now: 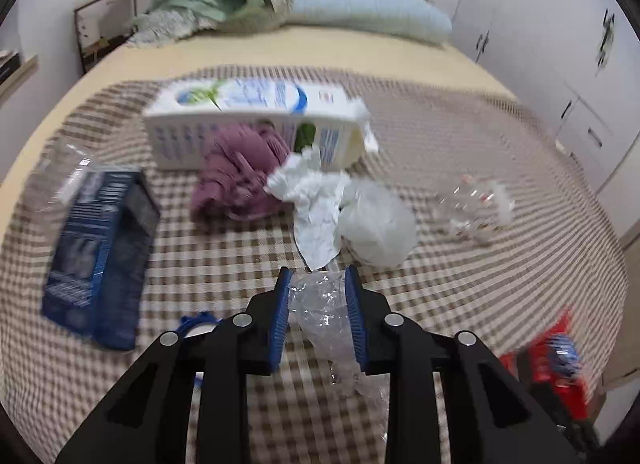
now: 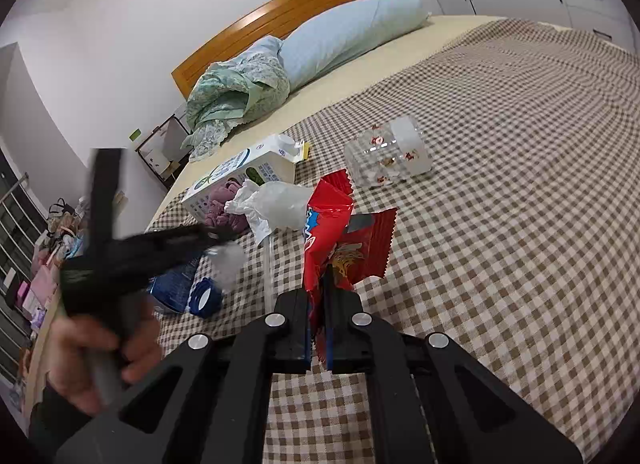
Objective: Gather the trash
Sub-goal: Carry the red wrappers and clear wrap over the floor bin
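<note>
Over the checked bedspread (image 1: 440, 304), my left gripper (image 1: 318, 274) is shut on a crumpled clear plastic wrapper (image 1: 320, 312), which fills the gap between the blue pads and trails down behind them. Just beyond its tips lie crumpled white paper (image 1: 316, 200) and a white plastic bag (image 1: 380, 224). My right gripper (image 2: 318, 288) is shut on red snack wrappers (image 2: 328, 216) that stand up above its tips. In the right wrist view a hand (image 2: 100, 352) holds the blurred left tool at the left.
On the bed lie a white milk carton (image 1: 256, 104), a purple cloth (image 1: 240, 172), a dark blue box (image 1: 100, 248), a blue cap (image 1: 198, 322) and a clear printed plastic container (image 2: 390, 156). Pillow (image 1: 368, 4) and bedding sit by the headboard. White cupboards (image 1: 580, 64) line the right.
</note>
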Motion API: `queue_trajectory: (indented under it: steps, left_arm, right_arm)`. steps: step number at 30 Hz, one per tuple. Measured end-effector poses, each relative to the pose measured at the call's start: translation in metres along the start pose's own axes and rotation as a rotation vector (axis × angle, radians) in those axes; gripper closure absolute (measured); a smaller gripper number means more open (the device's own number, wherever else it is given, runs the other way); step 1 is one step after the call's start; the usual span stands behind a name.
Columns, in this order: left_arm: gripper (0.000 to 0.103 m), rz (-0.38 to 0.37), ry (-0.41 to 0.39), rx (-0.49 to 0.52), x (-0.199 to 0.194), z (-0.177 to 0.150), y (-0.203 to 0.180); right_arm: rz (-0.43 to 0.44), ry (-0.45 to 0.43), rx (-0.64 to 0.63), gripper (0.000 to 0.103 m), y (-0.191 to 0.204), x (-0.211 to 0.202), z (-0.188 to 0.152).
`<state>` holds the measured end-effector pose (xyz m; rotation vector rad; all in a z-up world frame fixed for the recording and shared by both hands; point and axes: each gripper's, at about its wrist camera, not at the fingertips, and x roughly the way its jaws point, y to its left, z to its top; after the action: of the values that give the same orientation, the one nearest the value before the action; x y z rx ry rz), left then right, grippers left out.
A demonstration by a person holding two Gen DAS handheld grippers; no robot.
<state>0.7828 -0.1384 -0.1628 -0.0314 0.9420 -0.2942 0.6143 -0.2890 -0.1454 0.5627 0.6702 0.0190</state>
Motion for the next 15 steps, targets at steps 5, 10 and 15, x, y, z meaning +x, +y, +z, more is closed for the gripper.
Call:
queue_trajectory:
  steps: [5,10,15]
  left_arm:
    - [0.079,-0.014,-0.085,-0.005,-0.064,-0.008,-0.001]
    - [0.08,-0.016,-0.124,0.005,-0.134,-0.024,-0.013]
    - [0.08,-0.091,-0.171,0.038,-0.207,-0.065,-0.052]
  right_arm:
    - [0.06,-0.007,-0.031,0.099,0.02,-0.006,-0.003]
    - [0.094,0.011,-0.031,0.099,0.035,-0.021,-0.01]
    - [-0.011,-0.031,-0.234,0.099,0.011,-0.119,-0.025]
